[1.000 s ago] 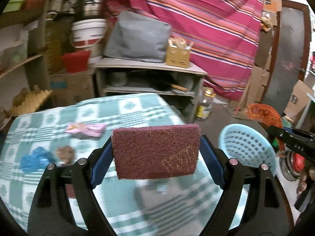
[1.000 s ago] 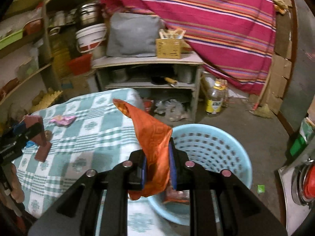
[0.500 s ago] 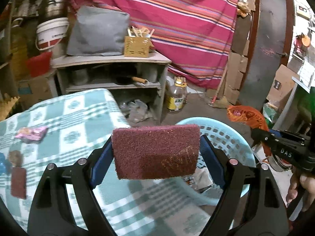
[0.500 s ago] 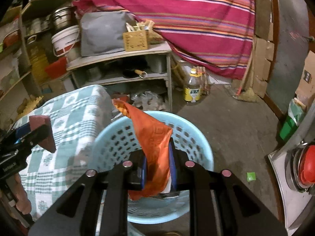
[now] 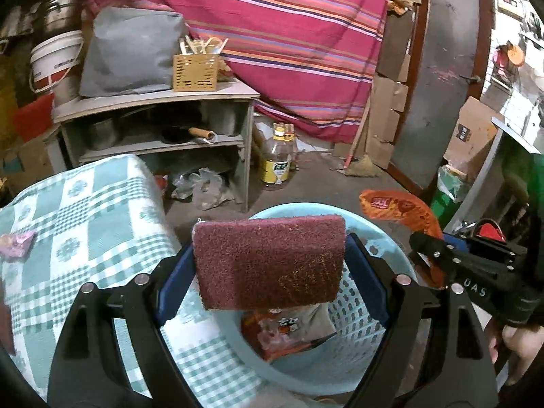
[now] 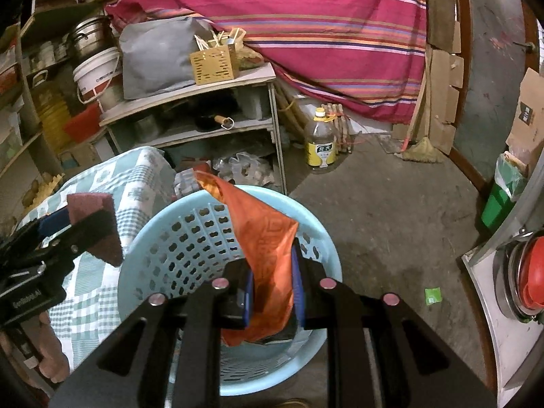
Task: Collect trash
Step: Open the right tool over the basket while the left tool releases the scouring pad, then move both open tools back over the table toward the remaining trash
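- Jaws of the left gripper (image 5: 270,272) are clamped on the two short ends of a maroon rectangular scouring pad (image 5: 268,261), held flat-faced toward the camera above the near rim of a light blue perforated plastic basket (image 5: 353,309).
- Jaws of the right gripper (image 6: 272,282) are pressed together on a crumpled orange plastic wrapper (image 6: 265,234), which sticks up and leans left over the same basket (image 6: 176,238) (its lower end hangs inside the rim).
- Inside the basket lie an orange printed snack packet (image 5: 282,329) and a grey wrapper partly on top of it.
- Just left of the basket stands the counter under a green-and-white checked cloth (image 5: 85,217), with a small pink wrapper (image 5: 15,243) near its left edge.
- Behind, a grey shelf unit (image 5: 159,95) carries a yellow slotted utensil box (image 5: 194,72); a clear oil bottle with a yellow label (image 5: 277,158) stands on the floor beside it.
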Tool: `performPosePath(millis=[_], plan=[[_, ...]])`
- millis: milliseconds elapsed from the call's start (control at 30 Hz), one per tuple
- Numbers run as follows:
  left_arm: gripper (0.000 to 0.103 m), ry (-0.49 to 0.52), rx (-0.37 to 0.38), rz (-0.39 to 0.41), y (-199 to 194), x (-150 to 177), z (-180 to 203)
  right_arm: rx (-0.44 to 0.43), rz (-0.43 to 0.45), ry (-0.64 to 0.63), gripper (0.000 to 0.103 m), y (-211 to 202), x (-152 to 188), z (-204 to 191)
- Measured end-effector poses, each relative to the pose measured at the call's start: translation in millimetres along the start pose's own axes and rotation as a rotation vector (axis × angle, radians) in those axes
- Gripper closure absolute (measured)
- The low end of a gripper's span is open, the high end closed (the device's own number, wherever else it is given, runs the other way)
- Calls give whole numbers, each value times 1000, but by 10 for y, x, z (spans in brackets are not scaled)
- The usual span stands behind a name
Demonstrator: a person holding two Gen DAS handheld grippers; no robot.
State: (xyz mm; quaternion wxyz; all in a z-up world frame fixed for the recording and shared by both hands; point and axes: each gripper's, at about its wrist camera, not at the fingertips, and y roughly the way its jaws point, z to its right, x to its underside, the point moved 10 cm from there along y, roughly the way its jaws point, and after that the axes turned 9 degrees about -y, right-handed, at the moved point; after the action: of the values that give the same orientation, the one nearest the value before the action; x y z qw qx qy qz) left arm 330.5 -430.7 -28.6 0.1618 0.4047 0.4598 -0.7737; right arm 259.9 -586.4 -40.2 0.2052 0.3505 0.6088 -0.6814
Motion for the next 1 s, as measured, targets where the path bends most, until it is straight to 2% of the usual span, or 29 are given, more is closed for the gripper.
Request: performPosePath(millis=[67,133,300,500,567,600,633,833,1000], plan=[[13,6,5,-3,14,-16,40,3,0,-1,84,1,0,4],[10,10,8,4,0,-36,57,7,1,-4,84,0,-11,1],[8,18,-18,31,-91,-103,-17,7,-2,-8,84,-7,-15,-14],[6,-7,-85,66,-309,-169,-386,3,-3,-21,80,50,-38,-120],[6,-17,-101,75,-395,-196,-530,8,-2,-25,64,70,-46,-156],[6,-23,-113,80,-447,-209,-617,20,0,-24,46,78,-49,-167],[6,-26,-120,83,-480,-221,-680,32,3,-24,38,81,-51,-167],[6,-74,-185,111,-789,-245,-1214,55,-5,-17,27,111,-1,-231],[6,-99,-241,125,-1052,-194,-1689,64,12,-42,22,21,-9,-460]])
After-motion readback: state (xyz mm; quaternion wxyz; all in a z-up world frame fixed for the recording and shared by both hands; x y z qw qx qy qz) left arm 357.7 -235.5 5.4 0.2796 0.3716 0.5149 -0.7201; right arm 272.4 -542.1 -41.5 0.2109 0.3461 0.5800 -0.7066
